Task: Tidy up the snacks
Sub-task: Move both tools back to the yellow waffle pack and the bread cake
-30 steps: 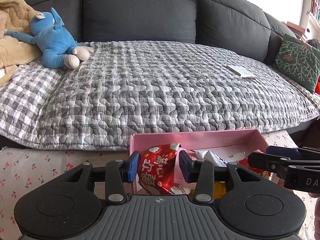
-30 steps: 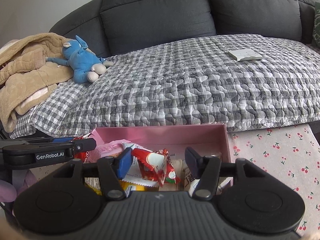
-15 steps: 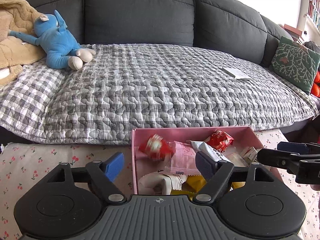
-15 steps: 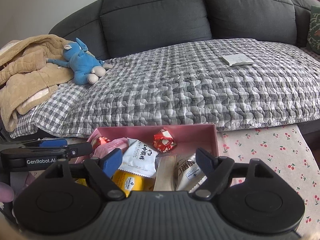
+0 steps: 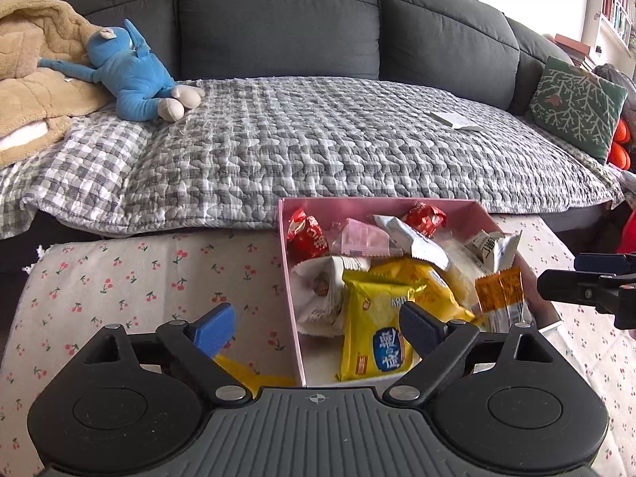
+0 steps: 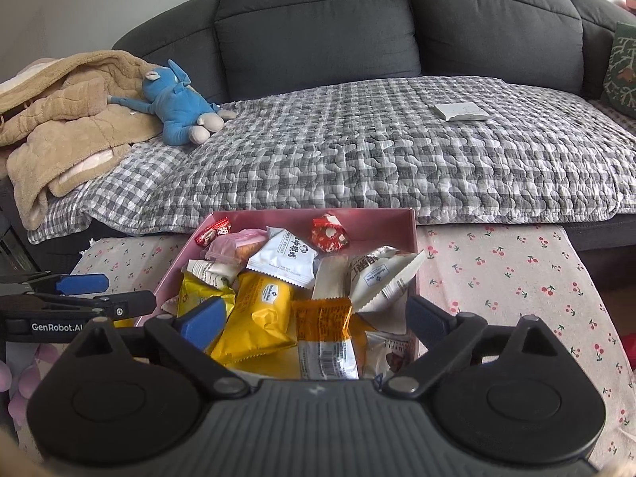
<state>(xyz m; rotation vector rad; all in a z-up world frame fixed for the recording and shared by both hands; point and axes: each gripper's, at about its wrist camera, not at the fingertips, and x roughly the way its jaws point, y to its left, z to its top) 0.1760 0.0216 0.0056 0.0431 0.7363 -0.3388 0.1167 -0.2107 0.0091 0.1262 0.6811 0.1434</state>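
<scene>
Nearest, left gripper spread wide and empty, one blue pad over the cherry-print cloth, the other over the pink box, so straddling the left wall of it. Under the left pad, a yellow packet outside the box, on the cloth. Right gripper also released, gripping nothing, both pads hovering above the near end of the box. Between those pads, an orange packet and a yellow one, both inside the box, below the fingers; whether touching, cannot tell. Further in, white packets, a pink packet, then two small red snacks close to the far wall. Behind the box, grey checked quilt on a dark sofa, with blue plush toy, beige blanket and a flat white packet farther back.
</scene>
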